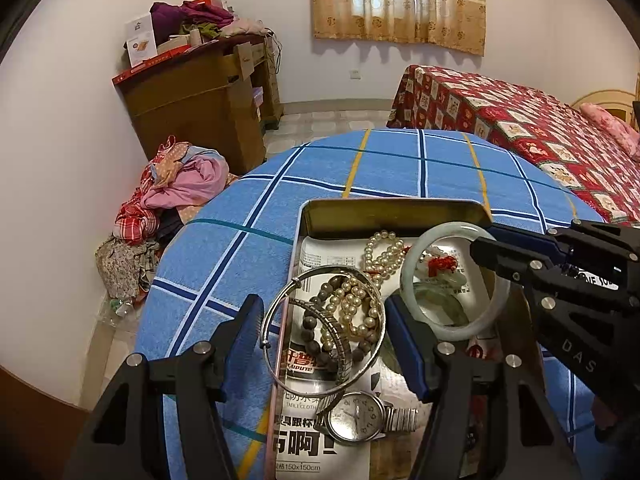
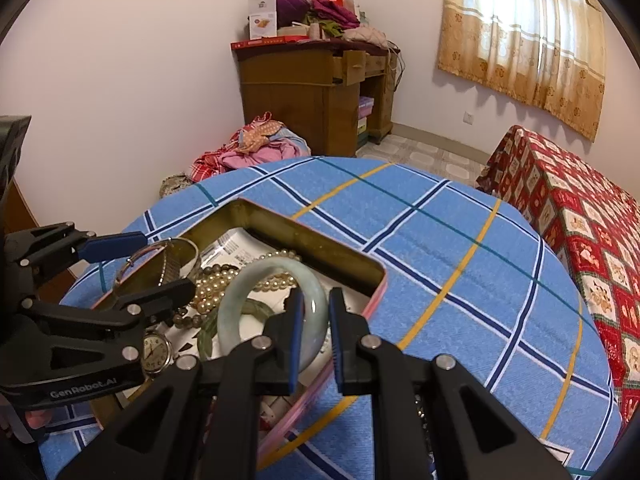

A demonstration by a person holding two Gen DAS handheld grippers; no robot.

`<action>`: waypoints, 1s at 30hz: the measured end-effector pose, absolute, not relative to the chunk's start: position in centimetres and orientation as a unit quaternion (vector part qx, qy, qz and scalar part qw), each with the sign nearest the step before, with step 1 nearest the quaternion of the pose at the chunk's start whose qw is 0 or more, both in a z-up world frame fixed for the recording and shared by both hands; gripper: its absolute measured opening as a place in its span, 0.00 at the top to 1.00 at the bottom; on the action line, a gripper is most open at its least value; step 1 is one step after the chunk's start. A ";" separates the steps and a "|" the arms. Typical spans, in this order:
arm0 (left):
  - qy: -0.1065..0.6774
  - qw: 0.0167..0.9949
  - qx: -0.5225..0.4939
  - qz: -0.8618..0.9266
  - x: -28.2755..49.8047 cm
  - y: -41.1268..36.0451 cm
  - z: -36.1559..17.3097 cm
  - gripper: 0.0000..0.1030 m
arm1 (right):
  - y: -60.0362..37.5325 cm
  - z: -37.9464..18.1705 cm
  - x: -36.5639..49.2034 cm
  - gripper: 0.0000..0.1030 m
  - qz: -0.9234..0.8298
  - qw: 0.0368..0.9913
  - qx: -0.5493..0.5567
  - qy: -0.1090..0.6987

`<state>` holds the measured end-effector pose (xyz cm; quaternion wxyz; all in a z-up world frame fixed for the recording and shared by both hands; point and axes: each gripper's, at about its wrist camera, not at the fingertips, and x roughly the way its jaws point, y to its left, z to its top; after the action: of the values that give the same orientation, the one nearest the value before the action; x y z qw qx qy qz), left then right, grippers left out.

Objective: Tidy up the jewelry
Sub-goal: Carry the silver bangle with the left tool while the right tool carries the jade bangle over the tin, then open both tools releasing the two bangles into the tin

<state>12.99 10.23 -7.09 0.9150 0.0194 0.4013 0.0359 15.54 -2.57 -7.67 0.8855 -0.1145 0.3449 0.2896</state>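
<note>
An open metal tin (image 1: 392, 212) (image 2: 320, 248) on the blue plaid table holds the jewelry. My right gripper (image 2: 316, 320) (image 1: 480, 244) is shut on the rim of a pale jade bangle (image 2: 240, 296) (image 1: 456, 332), held tilted above the tin's right half. My left gripper (image 1: 320, 304) (image 2: 164, 264) spans a silver bangle (image 1: 276, 360) (image 2: 128, 268), with both pads against its sides. Inside that ring I see pearl bracelets (image 1: 356, 304), a dark bead bracelet (image 1: 316, 344) and a metal stretch band. A wristwatch (image 1: 356, 416) (image 2: 154, 350) lies near the front. A red-threaded jade pendant (image 1: 440, 268) lies under the jade bangle.
Printed paper (image 1: 312, 448) lines the tin. The round table's cloth (image 2: 440, 264) stretches right and back. A bed with a red cover (image 1: 520, 128) stands at the right. A wooden desk (image 1: 200, 96) and a heap of clothes (image 1: 176, 184) are on the floor to the left.
</note>
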 end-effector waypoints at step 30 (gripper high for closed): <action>0.402 0.915 0.033 0.034 13.1 10.1 -7.1 0.39 | -2.1 -8.5 15.9 0.86 0.280 0.885 -0.124 0.350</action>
<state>13.11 10.15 -7.05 0.9145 0.0335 0.4016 0.0345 15.89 -2.09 -8.46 0.8853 -0.1237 0.3501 0.2801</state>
